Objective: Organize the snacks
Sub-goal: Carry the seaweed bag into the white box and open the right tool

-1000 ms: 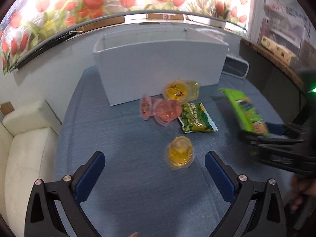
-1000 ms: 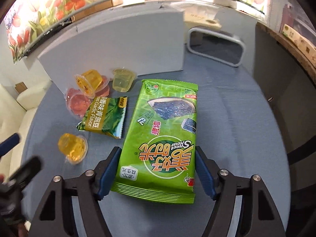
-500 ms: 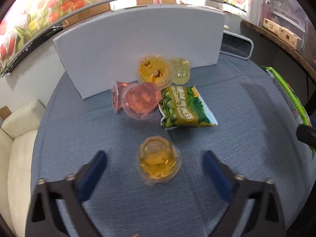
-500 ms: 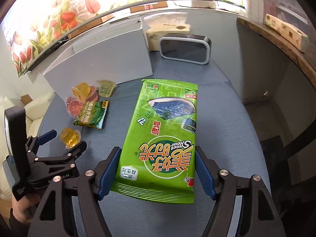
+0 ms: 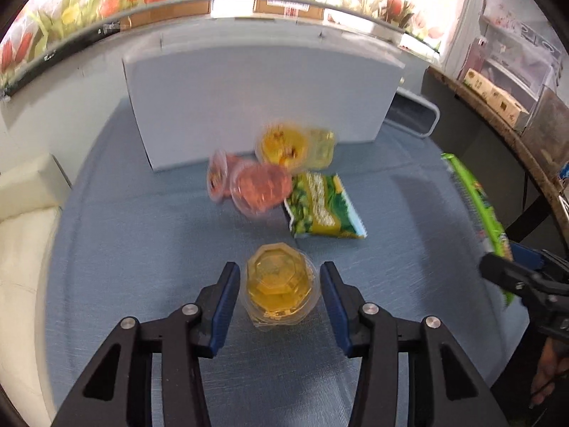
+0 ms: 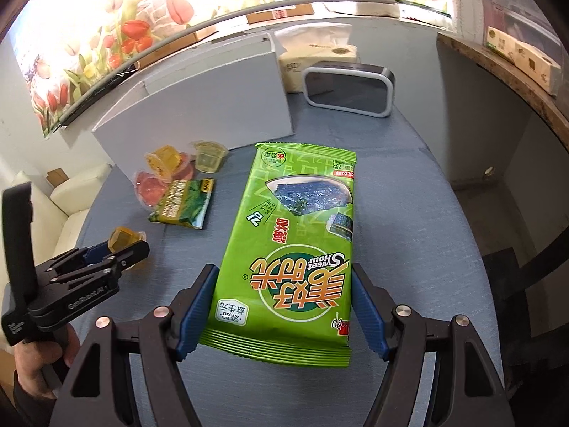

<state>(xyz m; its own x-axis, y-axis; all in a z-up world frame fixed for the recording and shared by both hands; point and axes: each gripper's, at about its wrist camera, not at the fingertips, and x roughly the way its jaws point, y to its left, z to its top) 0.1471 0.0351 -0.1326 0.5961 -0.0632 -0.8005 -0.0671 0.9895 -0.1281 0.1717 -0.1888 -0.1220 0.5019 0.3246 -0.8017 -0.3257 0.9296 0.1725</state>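
Near on table | left tool (image 5: pixel 279 290) spread around jelly cup (image 5: pixel 277 284), not yet pinching | right tool (image 6: pixel 282 304) pinching seaweed pack (image 6: pixel 295 235) | next, likely: close, carry to box (image 5: pixel 263 99)

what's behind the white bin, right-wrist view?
Behind the white bin, at its right end, stand a tissue box and a dark clock-like device. The bin's wall hides whatever sits behind the rest of it; its inside isn't visible.

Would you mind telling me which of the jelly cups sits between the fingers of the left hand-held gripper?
The lone amber jelly cup, upside down on the blue cloth, sits between the left hand-held gripper fingers. The other cups cluster by the white box.
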